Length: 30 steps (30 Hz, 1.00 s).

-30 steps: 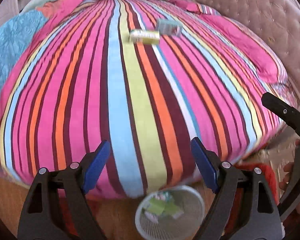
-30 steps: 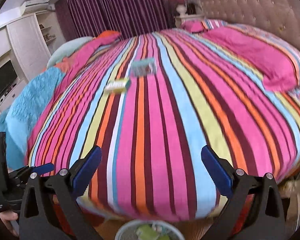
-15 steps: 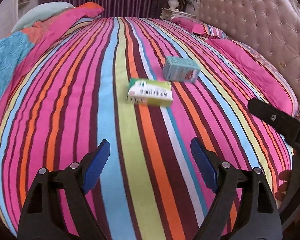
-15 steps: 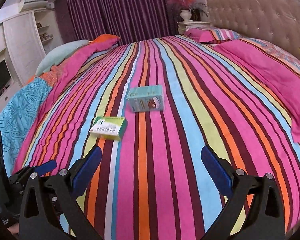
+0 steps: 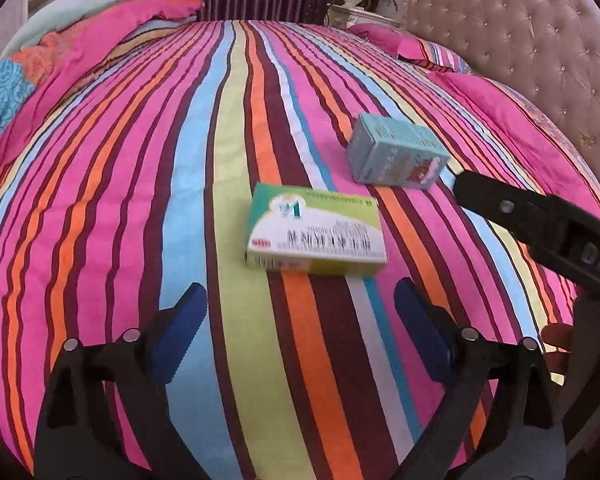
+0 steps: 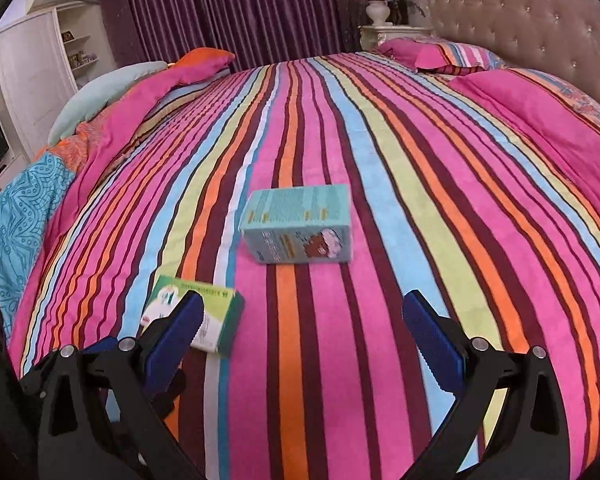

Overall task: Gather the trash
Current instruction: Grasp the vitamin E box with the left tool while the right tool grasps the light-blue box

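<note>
A green and white medicine box (image 5: 315, 233) lies flat on the striped bedspread (image 5: 140, 160), just ahead of my open, empty left gripper (image 5: 300, 332). A light blue box (image 5: 396, 155) lies a little farther and to the right of it. In the right wrist view the blue box (image 6: 300, 224) lies ahead of my open, empty right gripper (image 6: 304, 340), and the green box (image 6: 216, 316) is partly behind its left finger. The right gripper's black arm (image 5: 540, 224) reaches in from the right of the left wrist view, near the blue box.
A tufted headboard (image 6: 532, 20) and pink pillows (image 6: 440, 52) stand at the right. Folded pink, orange and teal bedding (image 6: 112, 120) lies along the bed's left side. Purple curtains (image 6: 236, 8), a nightstand with a vase (image 6: 380, 12) and white shelving (image 6: 32, 68) are behind.
Both grippers have moved forward from the bed's foot over the bedspread toward the two boxes. The white waste basket on the floor has dropped out of view. Both jaws stayed open.
</note>
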### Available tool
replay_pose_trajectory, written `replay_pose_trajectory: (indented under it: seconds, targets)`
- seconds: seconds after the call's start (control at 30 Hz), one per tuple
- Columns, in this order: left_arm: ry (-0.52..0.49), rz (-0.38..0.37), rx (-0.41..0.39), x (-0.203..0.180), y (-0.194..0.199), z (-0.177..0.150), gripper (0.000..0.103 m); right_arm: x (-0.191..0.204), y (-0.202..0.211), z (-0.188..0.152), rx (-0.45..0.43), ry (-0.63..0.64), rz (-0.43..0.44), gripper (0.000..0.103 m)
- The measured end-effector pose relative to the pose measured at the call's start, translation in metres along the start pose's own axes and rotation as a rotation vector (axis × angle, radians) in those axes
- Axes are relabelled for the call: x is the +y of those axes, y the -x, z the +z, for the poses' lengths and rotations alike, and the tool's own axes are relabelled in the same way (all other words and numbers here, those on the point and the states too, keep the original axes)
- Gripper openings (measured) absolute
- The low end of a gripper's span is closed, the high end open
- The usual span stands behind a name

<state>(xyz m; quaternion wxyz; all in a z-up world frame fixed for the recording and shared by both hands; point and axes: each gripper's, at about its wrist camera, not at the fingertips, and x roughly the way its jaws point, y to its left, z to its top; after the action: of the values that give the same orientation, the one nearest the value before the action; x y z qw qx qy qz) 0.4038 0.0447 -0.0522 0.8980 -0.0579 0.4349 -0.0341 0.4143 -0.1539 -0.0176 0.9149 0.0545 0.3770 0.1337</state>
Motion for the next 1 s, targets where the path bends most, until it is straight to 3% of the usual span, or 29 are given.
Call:
replay_pose_trajectory:
  seconds: [0.2,0.43,0.63,0.77,1.0]
  targets:
    - [-0.02,-0.029,-0.02,0.001,-0.011,0.015,0.096,0.008,-0.024,0.015,0.012,0.029,-0.013,0.095]
    - [-0.023,-0.059,0.01,-0.001,-0.03,0.025,0.096,0.011,-0.05,0.028,0.043,0.032,-0.022,0.095]
    - [-0.094,-0.031,0.021,-0.011,-0.042,0.03,0.096,0.017,-0.065,0.032,0.058,0.047,-0.037,0.095]
    - [-0.076,-0.022,0.04,-0.009,-0.05,0.035,0.096,0.014,-0.076,0.034,0.06,0.052,-0.08,0.095]
    - [-0.039,-0.007,0.063,-0.004,-0.061,0.038,0.096,0.006,-0.09,0.034,0.083,0.042,-0.073,0.095]
